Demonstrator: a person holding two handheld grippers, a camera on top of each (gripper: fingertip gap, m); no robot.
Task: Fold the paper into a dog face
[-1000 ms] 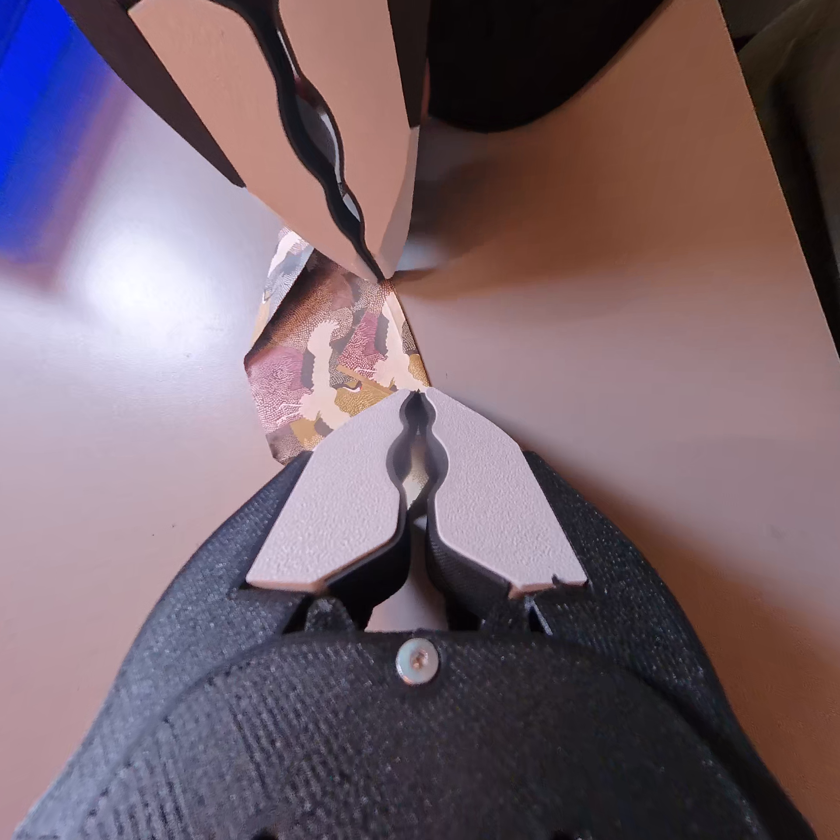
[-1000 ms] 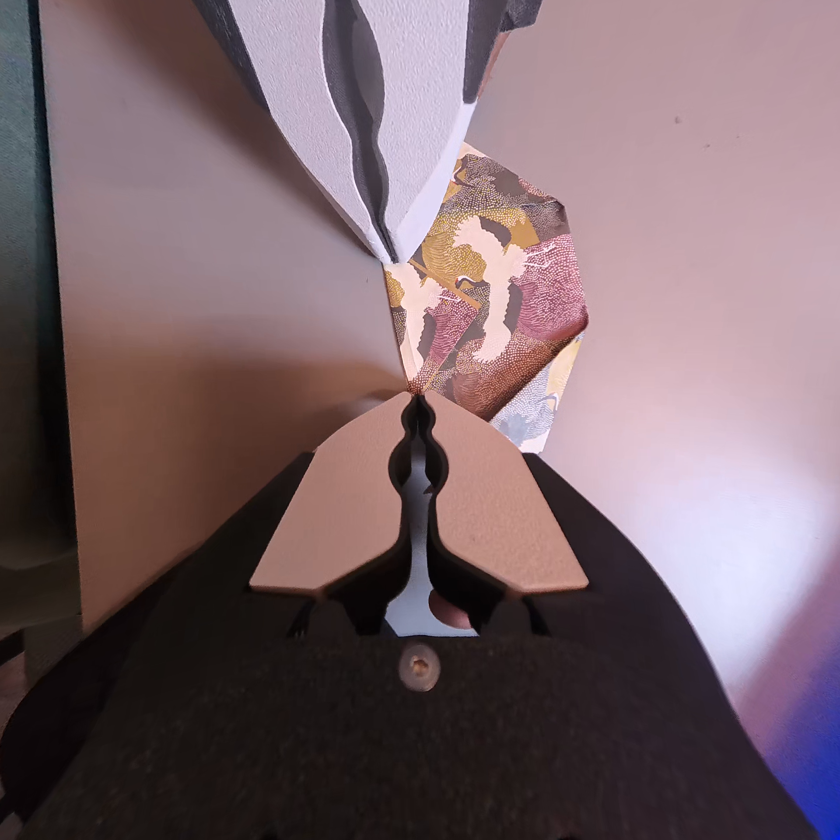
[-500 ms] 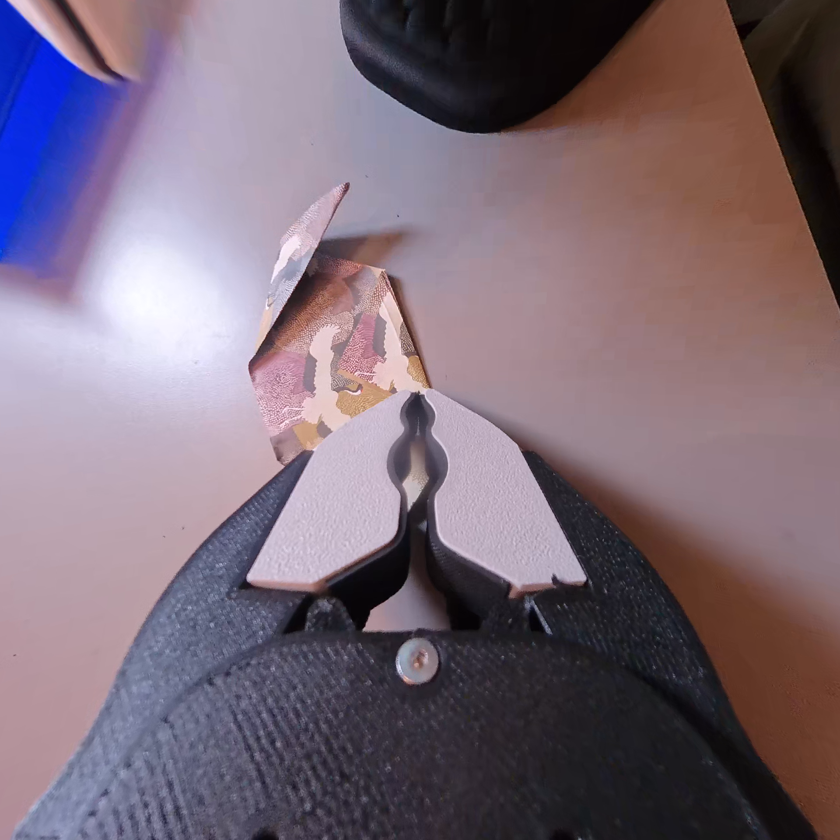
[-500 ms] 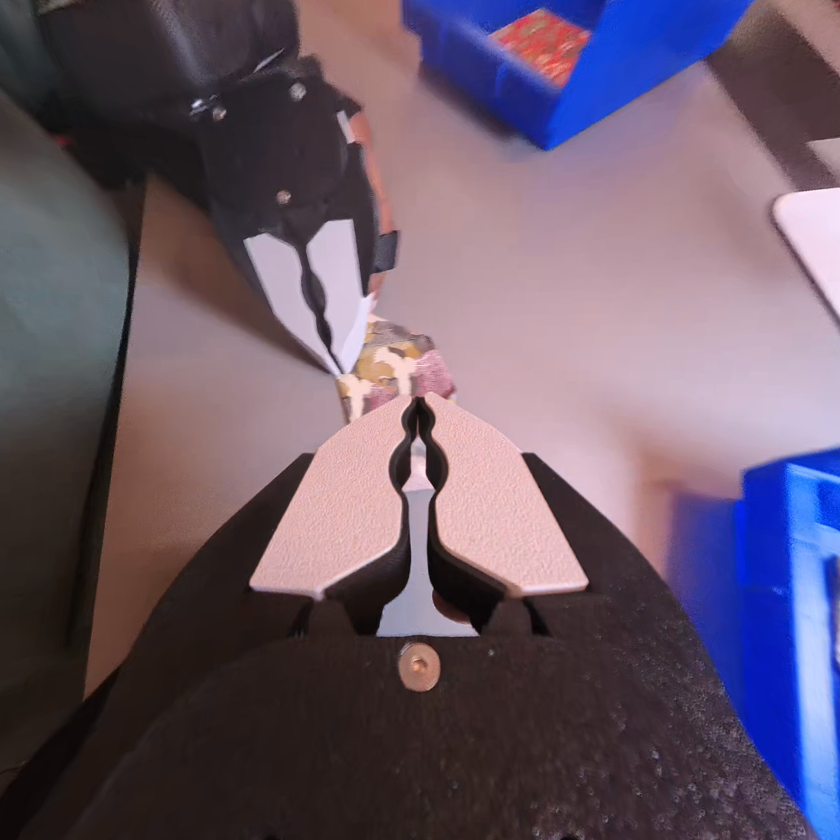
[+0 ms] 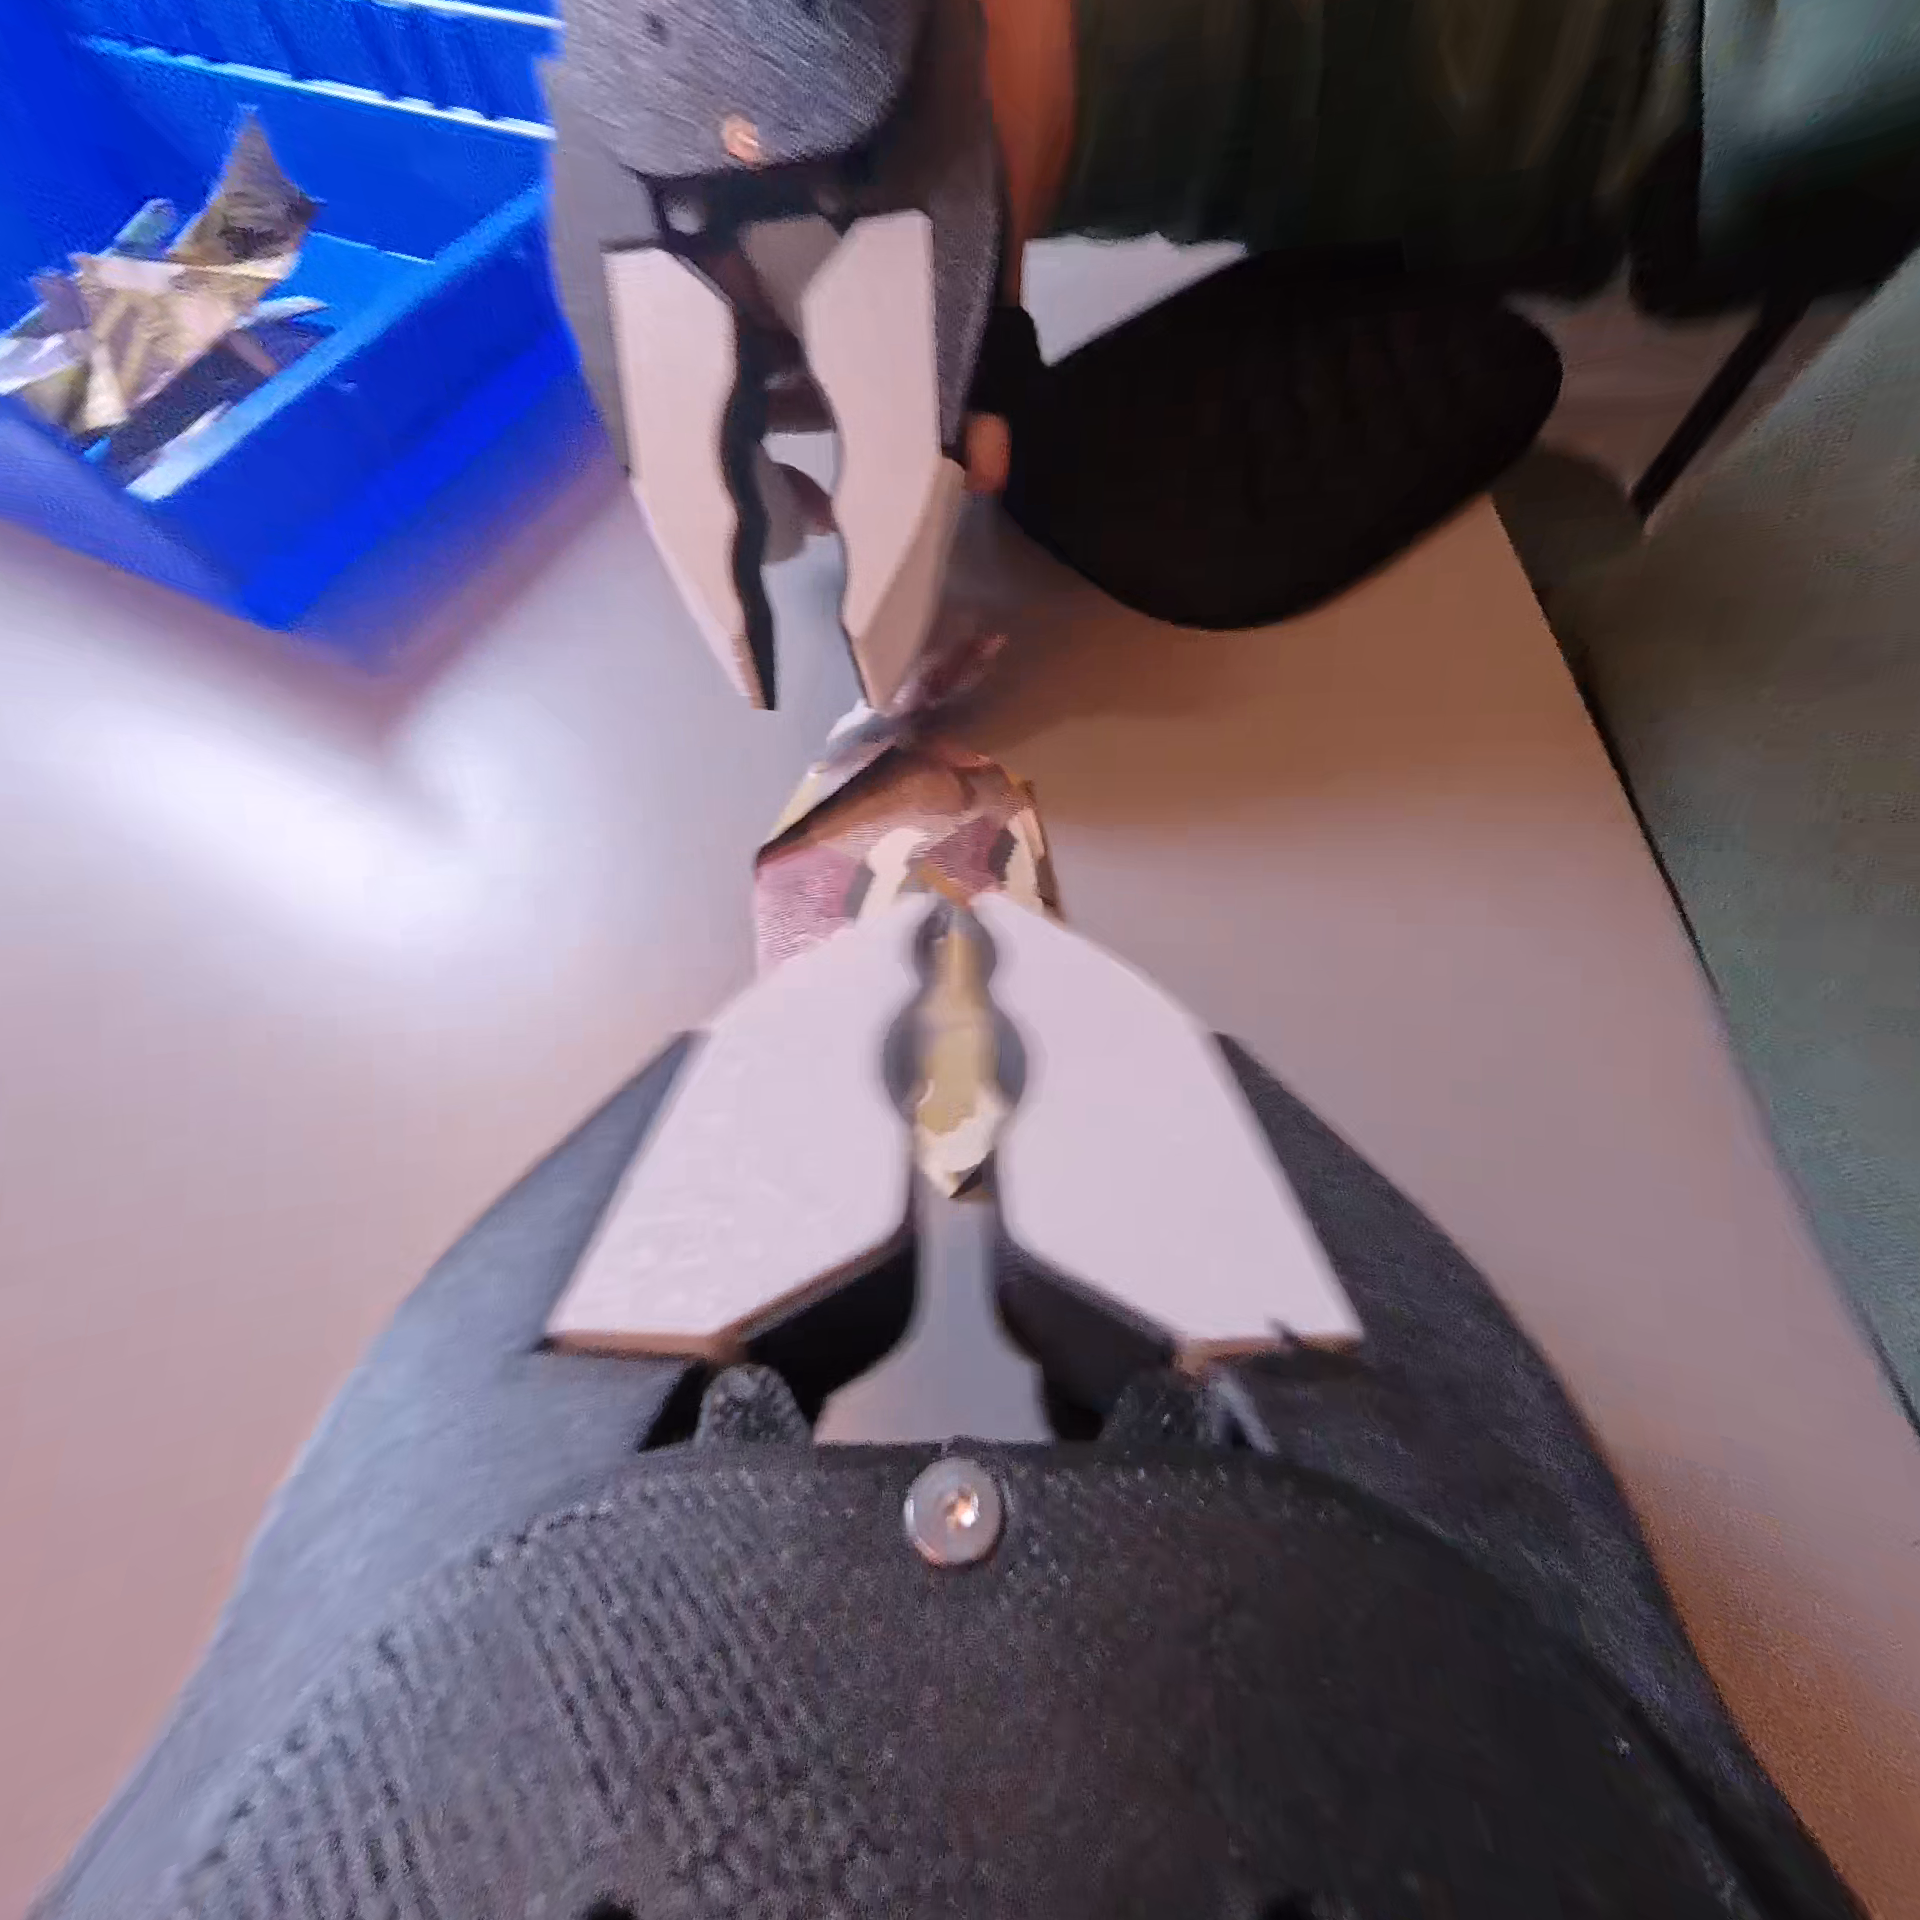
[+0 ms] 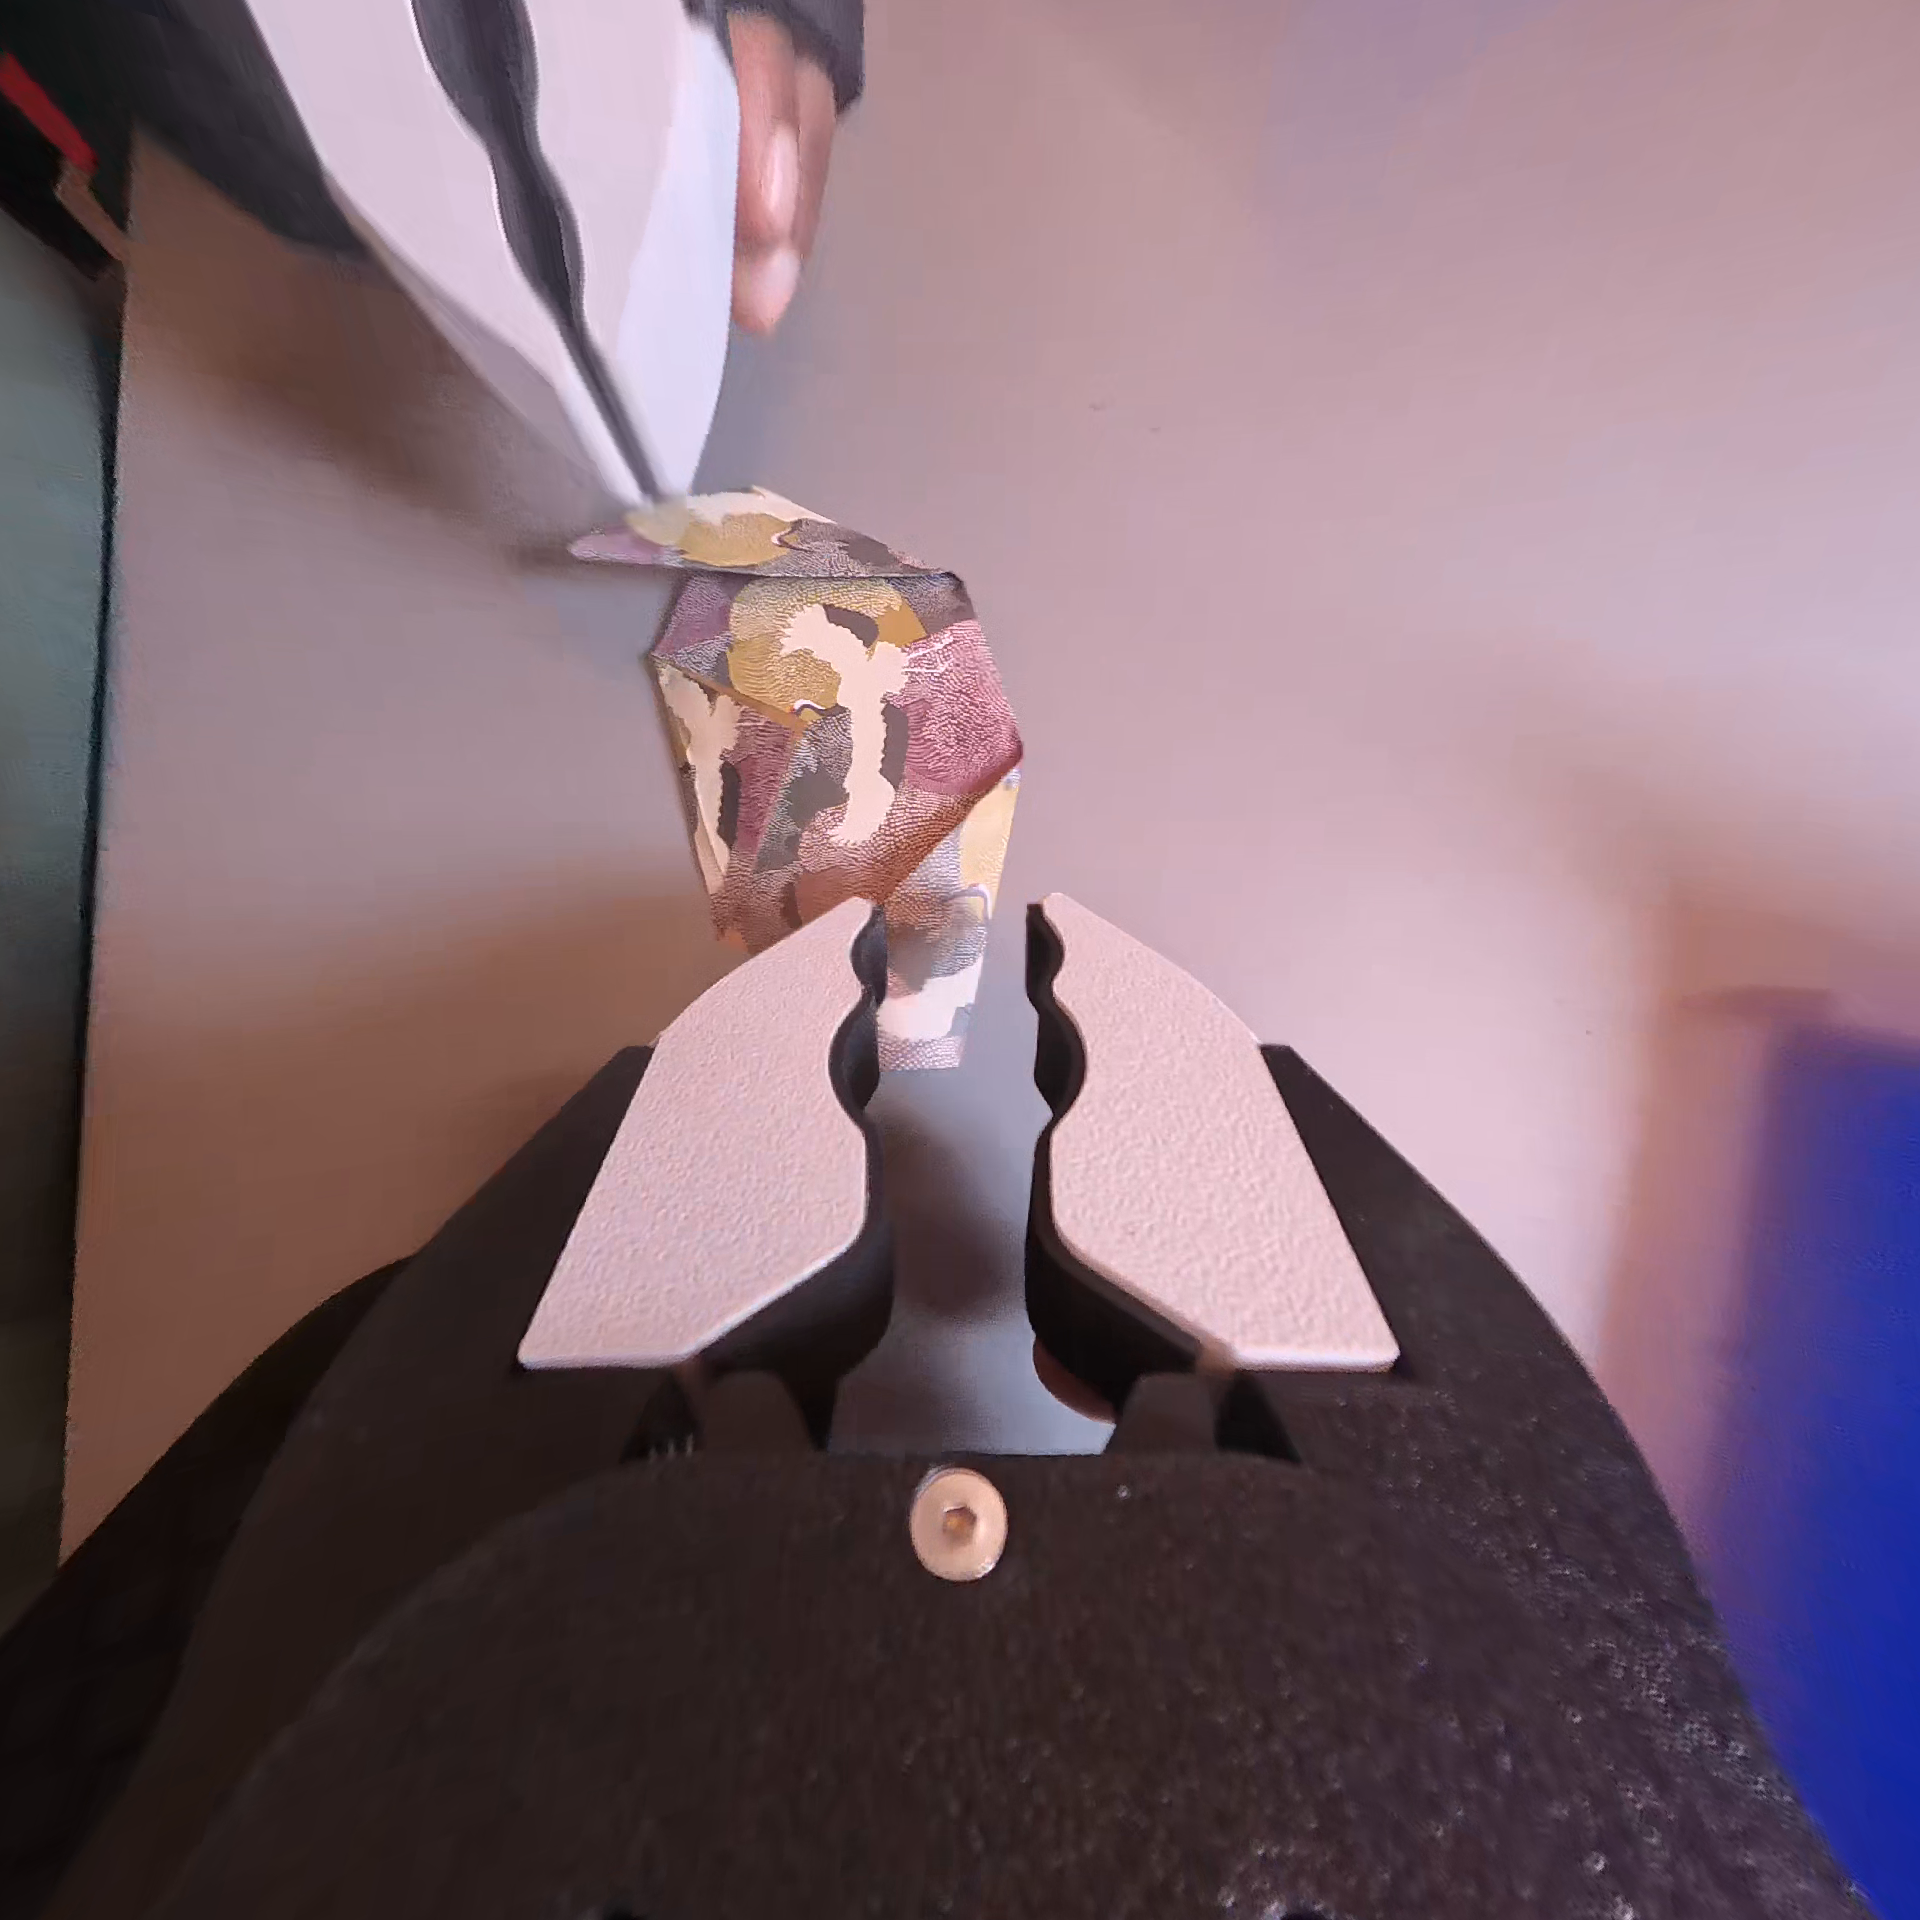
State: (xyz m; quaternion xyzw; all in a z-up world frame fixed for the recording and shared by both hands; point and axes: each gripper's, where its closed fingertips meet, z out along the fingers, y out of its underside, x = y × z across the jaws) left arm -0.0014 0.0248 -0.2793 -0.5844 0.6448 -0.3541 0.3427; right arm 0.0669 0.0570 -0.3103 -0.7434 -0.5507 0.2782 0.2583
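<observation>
Left tongs (image 5: 954, 906) closed on one corner of the folded patterned paper (image 6: 831, 727), paper pinched between the fingers; paper held near the worktop (image 5: 260, 935) edge, by the dark chair seat (image 5: 1278, 447); right tongs (image 6: 954, 920) parted, a loose flap lying in the gap, nothing gripped; blue bin (image 5: 343, 416) farther in on the worktop, holding other folded pieces (image 5: 166, 301); motion blur in both views.

A pale table (image 5: 260, 1039) bears the folded patterned paper (image 6: 831, 748) and a blue bin (image 5: 343, 436).
</observation>
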